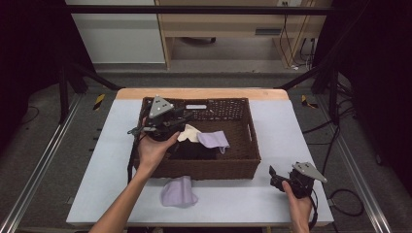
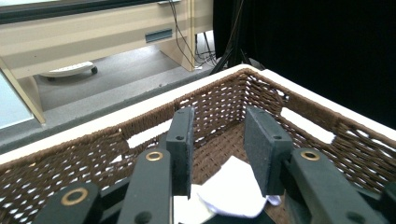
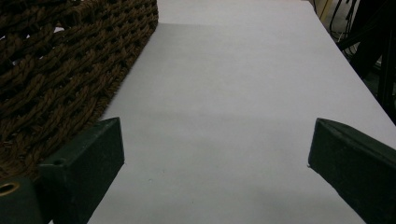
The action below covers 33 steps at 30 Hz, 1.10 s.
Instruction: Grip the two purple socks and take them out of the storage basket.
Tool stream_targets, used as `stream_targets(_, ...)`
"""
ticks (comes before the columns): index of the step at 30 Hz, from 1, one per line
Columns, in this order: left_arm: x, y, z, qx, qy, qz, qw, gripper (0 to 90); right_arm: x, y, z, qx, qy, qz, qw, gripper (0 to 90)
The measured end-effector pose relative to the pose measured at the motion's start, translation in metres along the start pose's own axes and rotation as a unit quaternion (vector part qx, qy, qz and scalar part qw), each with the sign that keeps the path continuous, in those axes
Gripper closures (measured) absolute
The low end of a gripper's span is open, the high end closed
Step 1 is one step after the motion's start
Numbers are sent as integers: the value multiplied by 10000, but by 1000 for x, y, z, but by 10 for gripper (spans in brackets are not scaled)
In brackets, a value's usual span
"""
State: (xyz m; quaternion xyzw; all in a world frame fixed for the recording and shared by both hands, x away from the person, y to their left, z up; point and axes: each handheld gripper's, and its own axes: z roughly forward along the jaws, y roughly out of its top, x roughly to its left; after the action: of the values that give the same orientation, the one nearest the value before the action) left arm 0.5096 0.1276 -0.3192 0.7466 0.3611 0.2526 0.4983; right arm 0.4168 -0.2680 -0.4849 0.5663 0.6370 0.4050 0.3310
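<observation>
A: Item one, wicker basket [image 1: 209, 167], brown, centre of the white table [image 1: 277, 131]. Contents?

B: Three cloths inside: a cream cloth [image 1: 188, 133] at about 9 o'clock of the basket floor, a lilac cloth [image 1: 214, 139] just right of it, a dark cloth [image 1: 197, 149] toward 6 o'clock. A fourth, the lavender cloth [image 1: 179, 191], lies on the table outside the front wall, at 6 o'clock from the basket, near it but apart.

A: Item two, left gripper [image 1: 187, 118]?

B: Held over the basket's 9 o'clock side. Its own view shows the jaws parted with nothing between the pads, the cream cloth [image 2: 231, 189] lying below and just beyond them.

A: Item three, right gripper [image 1: 272, 172]?

B: At 4 o'clock from the basket, low over bare table, jaws spread wide, unloaded; basket corner [image 3: 56, 70] beside its left jaw.

A: Progress?

B: Judged as loading cloths into the basket: three in, one left out. The lavender cloth remains to be collected; neither tool is on it yet.
</observation>
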Motion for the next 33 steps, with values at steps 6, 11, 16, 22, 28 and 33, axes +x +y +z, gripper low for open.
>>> stream_targets(6,1,-5,29,140,26,17,9999,635,0,0,0,1,9,-4,10000,40)
stream_targets(11,3,-13,51,408,57,-17,9992,625,0,0,0,-11,5,-4,10000,40)
stream_targets(16,2,-24,68,620,173,15,9979,609,0,0,0,-11,10,-2,10000,40)
stream_targets(22,1,-34,79,908,82,3,9958,584,0,0,0,-3,21,-1,10000,40)
stream_targets(28,1,-44,86,1148,-24,65,9934,545,0,0,0,1,16,0,10000,40)
stream_targets(33,0,-48,90,1350,-57,90,9908,517,0,0,0,0,10,-17,10000,40)
